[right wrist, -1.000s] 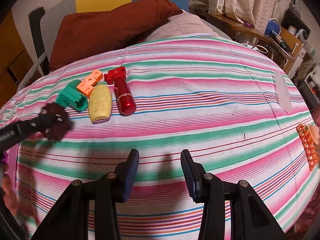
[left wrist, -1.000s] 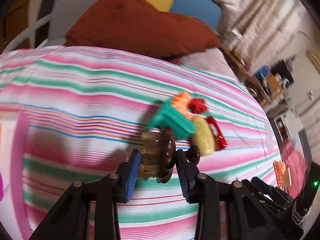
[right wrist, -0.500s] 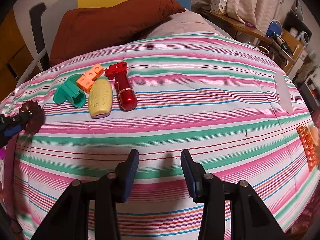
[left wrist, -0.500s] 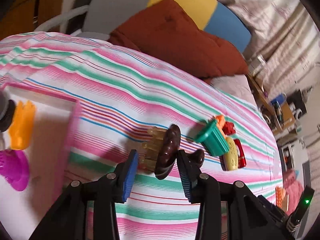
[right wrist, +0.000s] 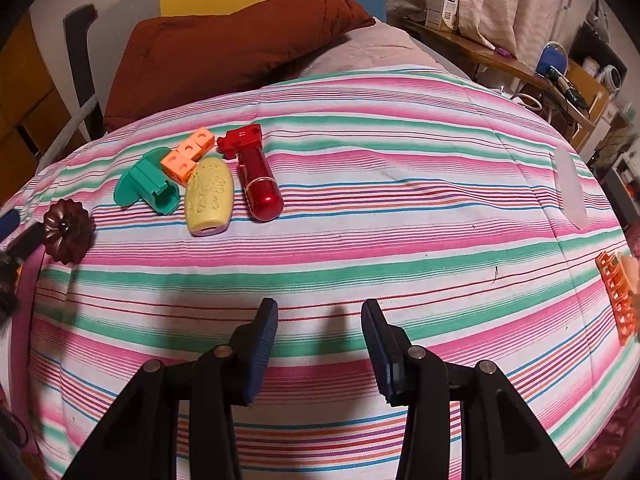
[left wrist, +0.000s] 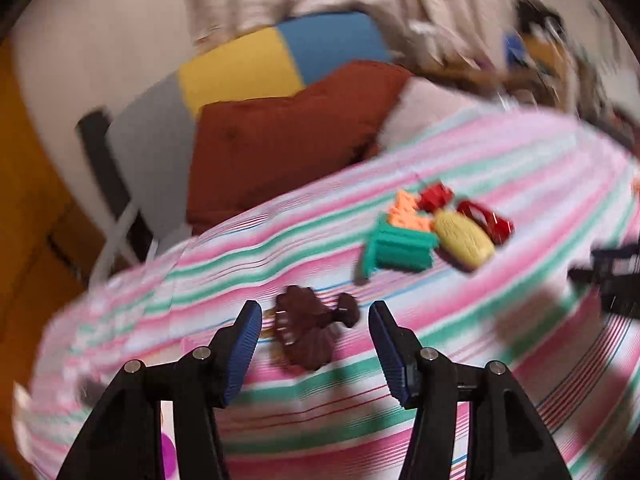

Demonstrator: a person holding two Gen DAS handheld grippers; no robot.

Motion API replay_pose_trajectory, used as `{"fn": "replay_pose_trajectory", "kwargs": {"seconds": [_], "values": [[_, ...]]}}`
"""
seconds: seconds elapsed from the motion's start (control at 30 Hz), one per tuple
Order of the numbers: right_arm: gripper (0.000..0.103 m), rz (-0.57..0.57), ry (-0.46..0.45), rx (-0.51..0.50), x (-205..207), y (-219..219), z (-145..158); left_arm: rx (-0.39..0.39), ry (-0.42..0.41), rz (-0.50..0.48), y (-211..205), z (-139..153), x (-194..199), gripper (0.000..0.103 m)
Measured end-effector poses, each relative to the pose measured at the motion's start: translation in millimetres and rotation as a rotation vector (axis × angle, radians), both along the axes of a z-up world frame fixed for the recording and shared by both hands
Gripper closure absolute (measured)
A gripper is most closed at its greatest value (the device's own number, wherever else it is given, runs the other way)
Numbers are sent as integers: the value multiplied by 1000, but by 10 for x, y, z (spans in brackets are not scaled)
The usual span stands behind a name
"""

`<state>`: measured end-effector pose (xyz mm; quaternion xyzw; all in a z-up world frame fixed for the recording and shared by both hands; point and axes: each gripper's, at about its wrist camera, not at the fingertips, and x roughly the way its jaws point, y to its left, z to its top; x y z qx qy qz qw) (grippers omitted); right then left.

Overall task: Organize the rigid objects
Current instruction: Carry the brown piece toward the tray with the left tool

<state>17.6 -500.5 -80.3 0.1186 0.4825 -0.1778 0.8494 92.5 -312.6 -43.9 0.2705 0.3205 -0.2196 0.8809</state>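
My left gripper [left wrist: 315, 338] is open; a dark brown scalloped piece [left wrist: 306, 330] with a knob sits between its fingers, touching neither, and the blur hides whether it rests on the striped bedspread [left wrist: 500, 168]. The same piece [right wrist: 66, 230] shows at the left edge of the right wrist view. Beyond lie a green piece [right wrist: 148, 186], orange cubes [right wrist: 188, 156], a yellow oval [right wrist: 209, 196] and a red cylinder [right wrist: 256, 184]. These also show in the left wrist view: green [left wrist: 400, 250], yellow [left wrist: 464, 240]. My right gripper [right wrist: 319, 344] is open and empty above the bedspread [right wrist: 400, 240].
A brown pillow [right wrist: 224, 48] lies at the bed's head. An orange grid piece [right wrist: 618, 300] sits at the bed's right edge. A cluttered shelf [right wrist: 520, 60] stands at the far right. A purple object [left wrist: 168, 452] peeks at the left view's bottom.
My left gripper has opened and let go of the brown scalloped piece, and its view has swung back toward the pillow and the toy cluster. The right gripper has stayed in place.
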Motion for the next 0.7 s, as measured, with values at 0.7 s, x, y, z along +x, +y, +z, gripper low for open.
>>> {"fn": "replay_pose_trajectory", "kwargs": {"seconds": [0.7], "values": [[59, -7, -20, 45, 19, -33, 22, -213, 222, 213, 490, -134, 822, 80]]}}
